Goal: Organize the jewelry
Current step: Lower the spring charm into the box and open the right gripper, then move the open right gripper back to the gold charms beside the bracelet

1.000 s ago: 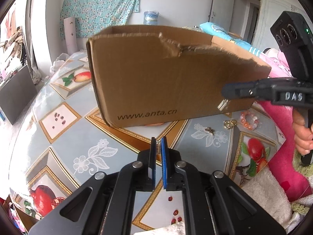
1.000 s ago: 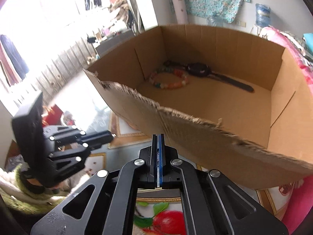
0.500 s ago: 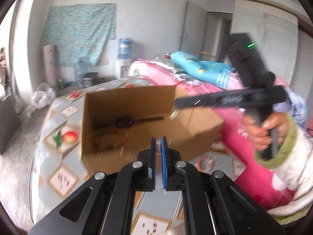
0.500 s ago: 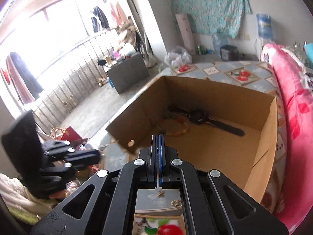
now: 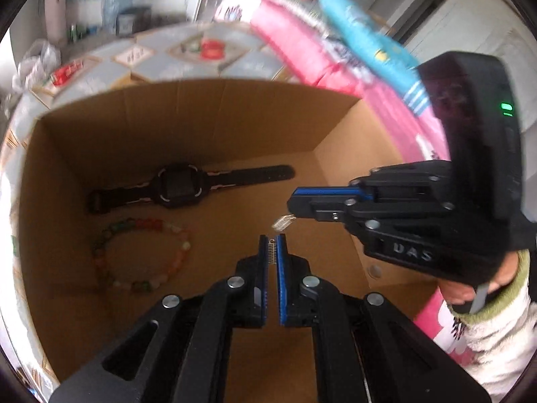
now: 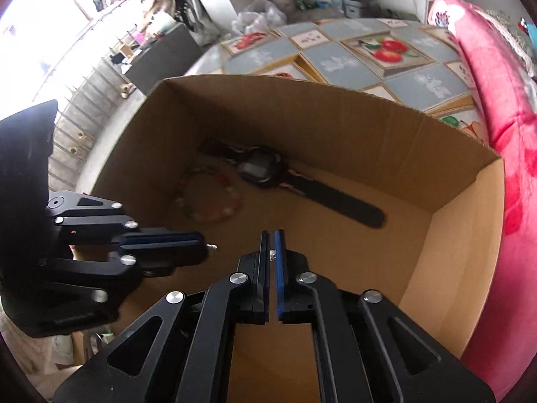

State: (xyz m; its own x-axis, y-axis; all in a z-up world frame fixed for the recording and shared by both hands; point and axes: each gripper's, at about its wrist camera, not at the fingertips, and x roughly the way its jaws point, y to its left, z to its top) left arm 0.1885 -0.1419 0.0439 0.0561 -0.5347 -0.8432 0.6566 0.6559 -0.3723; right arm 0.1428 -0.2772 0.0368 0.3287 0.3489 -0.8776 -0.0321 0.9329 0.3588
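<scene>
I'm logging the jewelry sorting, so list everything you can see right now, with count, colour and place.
cardboard box: one, brown, open-topped, on the tablecloth
watch: one, black, flat on the box floor
bead bracelet: one, green, red and pale beads, box floor beside the watch
tablecloth: one, grey-blue with fruit panels, under the box
blanket: one, pink, beside the box
ridged silvery trinket: one, pinched in the left gripper
pale silvery trinket: one, at the right gripper's tip
left gripper: black, blue pads, shut, over the box
right gripper: same, shut, over the box
hand: one, holding the right gripper
</scene>
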